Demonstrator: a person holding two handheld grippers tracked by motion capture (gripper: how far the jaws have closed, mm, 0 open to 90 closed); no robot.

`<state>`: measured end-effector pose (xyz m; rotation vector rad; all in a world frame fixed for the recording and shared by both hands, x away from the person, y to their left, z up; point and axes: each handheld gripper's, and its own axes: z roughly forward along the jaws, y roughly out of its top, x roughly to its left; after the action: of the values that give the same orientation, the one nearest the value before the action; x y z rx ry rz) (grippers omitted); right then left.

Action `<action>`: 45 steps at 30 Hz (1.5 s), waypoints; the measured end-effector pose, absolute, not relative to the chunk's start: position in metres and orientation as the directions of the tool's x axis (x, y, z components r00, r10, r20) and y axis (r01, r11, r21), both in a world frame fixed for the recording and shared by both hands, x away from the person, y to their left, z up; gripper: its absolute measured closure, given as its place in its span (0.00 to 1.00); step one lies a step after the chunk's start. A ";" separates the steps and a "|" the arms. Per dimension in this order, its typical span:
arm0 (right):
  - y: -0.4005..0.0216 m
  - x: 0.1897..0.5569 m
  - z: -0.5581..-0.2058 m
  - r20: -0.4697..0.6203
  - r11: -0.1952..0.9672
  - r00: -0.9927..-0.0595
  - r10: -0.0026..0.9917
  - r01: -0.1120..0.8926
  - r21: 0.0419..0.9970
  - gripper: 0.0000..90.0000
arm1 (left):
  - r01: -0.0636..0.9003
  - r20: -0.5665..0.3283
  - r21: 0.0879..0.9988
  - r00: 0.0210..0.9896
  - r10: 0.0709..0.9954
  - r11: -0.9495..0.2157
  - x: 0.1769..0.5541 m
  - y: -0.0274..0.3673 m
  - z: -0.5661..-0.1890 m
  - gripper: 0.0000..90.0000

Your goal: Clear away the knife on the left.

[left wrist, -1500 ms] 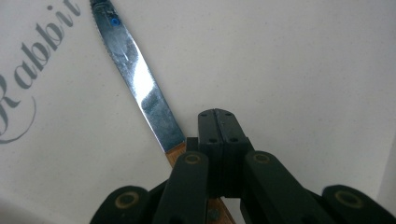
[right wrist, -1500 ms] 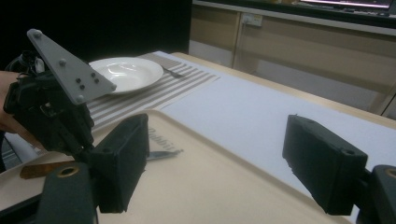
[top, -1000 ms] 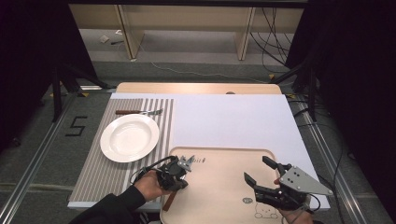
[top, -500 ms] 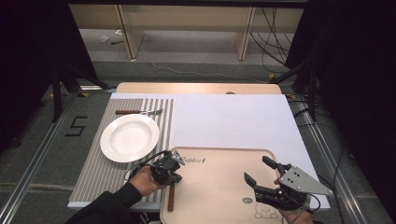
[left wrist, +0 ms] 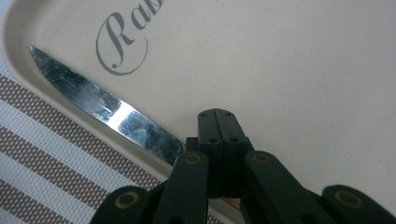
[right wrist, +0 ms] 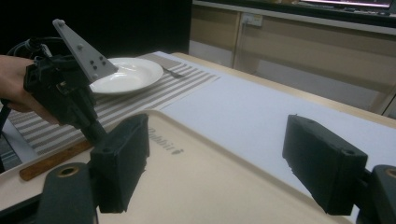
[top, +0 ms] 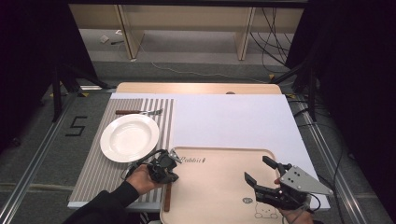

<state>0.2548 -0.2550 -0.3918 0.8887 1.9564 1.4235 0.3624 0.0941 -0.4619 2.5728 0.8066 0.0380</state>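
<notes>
High view: the knife [top: 168,186] is being carried leftward off the tray [top: 219,186] toward the placemat [top: 98,172], clamped in the left gripper [top: 172,156], while the right gripper [top: 259,170] is being held wide.

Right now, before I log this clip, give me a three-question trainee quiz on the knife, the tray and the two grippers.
1. True or false: the right gripper has its jaws spread apart with nothing between them.
2. What is the left gripper shut on? A) the white plate B) the knife C) the fork
3. Fill in: the knife's blade lies along the edge of the beige ____.

Key: 1 true. 2 B, gripped where blade meets wooden handle. 3 tray, beside its printed lettering.
</notes>
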 end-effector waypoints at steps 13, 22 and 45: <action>-0.257 0.255 -0.392 -0.045 0.208 -0.626 0.779 0.191 0.959 0.27 | 0.537 -0.155 0.444 0.834 0.530 -0.717 0.363 0.097 -0.459 0.83; -0.254 0.254 -0.391 -0.056 0.219 -0.628 0.776 0.185 0.958 0.27 | 0.511 -0.189 0.539 0.848 0.496 -0.669 0.358 0.100 -0.451 0.40; -0.253 0.255 -0.392 -0.054 0.217 -0.627 0.777 0.186 0.958 0.27 | 0.423 -0.242 0.837 0.855 0.458 -0.347 0.341 0.123 -0.416 0.19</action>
<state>0.2550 -0.2533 -0.3916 0.8866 1.9564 1.4264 0.3412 0.1234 -0.4163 1.9806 0.6476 0.0424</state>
